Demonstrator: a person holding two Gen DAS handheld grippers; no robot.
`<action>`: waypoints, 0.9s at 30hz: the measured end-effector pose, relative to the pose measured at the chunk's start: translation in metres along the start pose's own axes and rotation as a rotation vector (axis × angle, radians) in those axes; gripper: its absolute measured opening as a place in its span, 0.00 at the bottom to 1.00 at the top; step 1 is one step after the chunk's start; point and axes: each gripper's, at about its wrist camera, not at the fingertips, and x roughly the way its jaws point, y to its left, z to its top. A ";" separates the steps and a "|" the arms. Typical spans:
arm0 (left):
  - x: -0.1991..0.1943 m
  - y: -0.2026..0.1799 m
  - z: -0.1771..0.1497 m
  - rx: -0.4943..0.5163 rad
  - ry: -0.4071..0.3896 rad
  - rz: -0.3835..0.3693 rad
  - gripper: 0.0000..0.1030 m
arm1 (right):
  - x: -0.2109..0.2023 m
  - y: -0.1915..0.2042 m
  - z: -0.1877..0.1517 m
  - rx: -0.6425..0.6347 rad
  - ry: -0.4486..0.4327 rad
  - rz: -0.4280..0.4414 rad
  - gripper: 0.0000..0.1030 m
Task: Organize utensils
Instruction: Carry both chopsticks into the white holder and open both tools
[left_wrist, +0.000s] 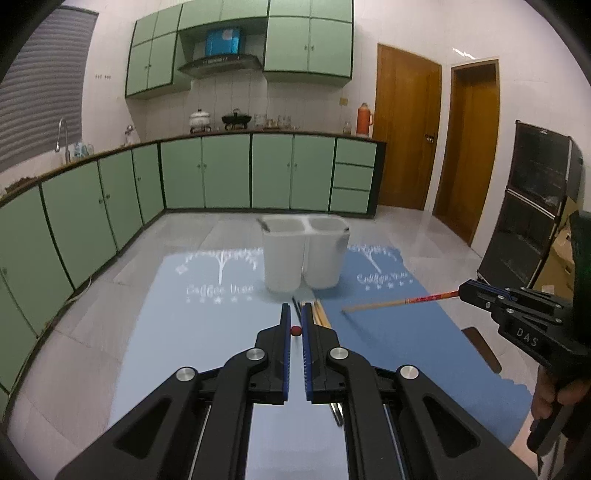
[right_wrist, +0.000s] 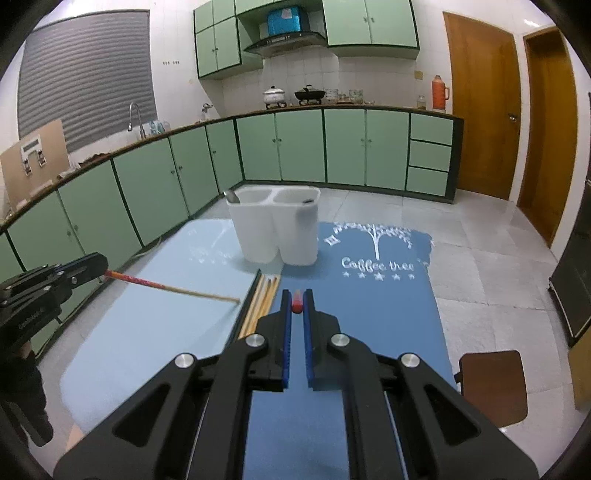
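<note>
A white two-compartment utensil holder (left_wrist: 303, 254) (right_wrist: 275, 229) stands upright at the far middle of the table. A spoon end (right_wrist: 231, 196) shows in its left compartment. Several wooden chopsticks (left_wrist: 320, 314) (right_wrist: 260, 301) lie on the table in front of it. My left gripper (left_wrist: 296, 314) (right_wrist: 105, 266) is shut on a red-ended chopstick (right_wrist: 173, 290), seen end-on in its own view (left_wrist: 296, 330). My right gripper (right_wrist: 297, 299) (left_wrist: 461, 291) is shut on another red-ended chopstick (left_wrist: 399, 302), seen end-on in its own view (right_wrist: 297, 303).
A light blue mat (left_wrist: 177, 325) and a dark blue mat (right_wrist: 369, 314) cover the table. A brown chair seat (right_wrist: 493, 386) is at the right. Green kitchen cabinets (left_wrist: 207, 170) and wooden doors (left_wrist: 406, 125) are beyond. A black rack (left_wrist: 532, 206) stands at the right.
</note>
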 end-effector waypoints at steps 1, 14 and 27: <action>0.000 0.000 0.005 0.004 -0.011 -0.002 0.05 | -0.001 0.001 0.005 0.001 -0.003 0.005 0.05; 0.004 0.009 0.059 0.007 -0.108 -0.025 0.05 | 0.001 -0.002 0.084 -0.050 -0.027 0.073 0.05; 0.004 0.004 0.142 0.050 -0.280 -0.019 0.05 | 0.011 -0.019 0.197 -0.032 -0.197 0.072 0.05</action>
